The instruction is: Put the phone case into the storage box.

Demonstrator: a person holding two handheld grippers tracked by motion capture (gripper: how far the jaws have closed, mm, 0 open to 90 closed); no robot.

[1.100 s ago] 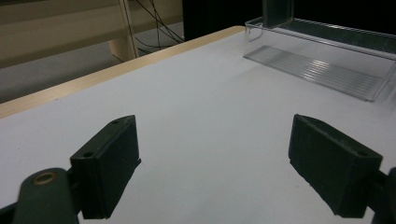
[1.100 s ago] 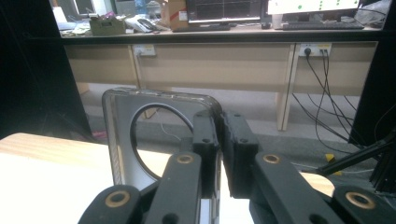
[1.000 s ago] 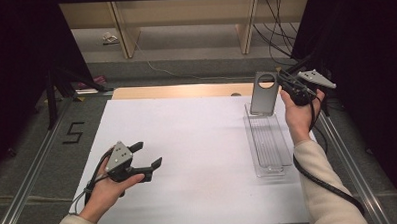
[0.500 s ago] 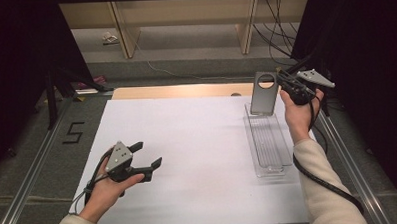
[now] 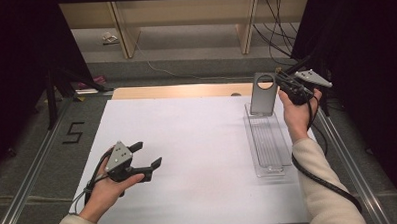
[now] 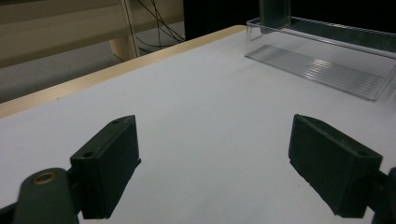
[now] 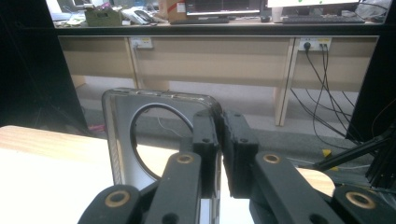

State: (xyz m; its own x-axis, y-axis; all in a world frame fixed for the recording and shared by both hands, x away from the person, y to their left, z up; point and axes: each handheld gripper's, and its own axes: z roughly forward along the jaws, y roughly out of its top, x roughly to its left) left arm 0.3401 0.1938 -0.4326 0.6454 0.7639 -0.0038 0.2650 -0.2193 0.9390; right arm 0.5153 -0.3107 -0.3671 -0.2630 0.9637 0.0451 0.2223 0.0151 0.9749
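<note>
While your right gripper (image 5: pixel 280 81) pinches the top edge of the grey plate (image 5: pixel 263 93), that plate stands upright at the far end of the clear tray (image 5: pixel 267 139), on the right of the white sheet (image 5: pixel 198 157). From above you get the whole layout: plate with its round hole up top, tray running toward you, your right hand (image 5: pixel 297 108) beside it.

Your right gripper view gets in close instead: jaws nearly together, clamped on the plate's (image 7: pixel 122 140) thin edge by the hole, with a desk, cables and wall sockets behind.

Over on the left, your left gripper (image 5: pixel 149 154) hovers near the sheet's near-left part, jaws spread wide with nothing between them. The left gripper view confirms it: two black pads (image 6: pixel 108 163) well apart, bare sheet between, the tray (image 6: pixel 322 70) far off to the upper right, showing the ribbed floor you can barely make out from above.

Writing? Just a dark "5" (image 5: pixel 73 132) marked on the grey floor left of the sheet.
</note>
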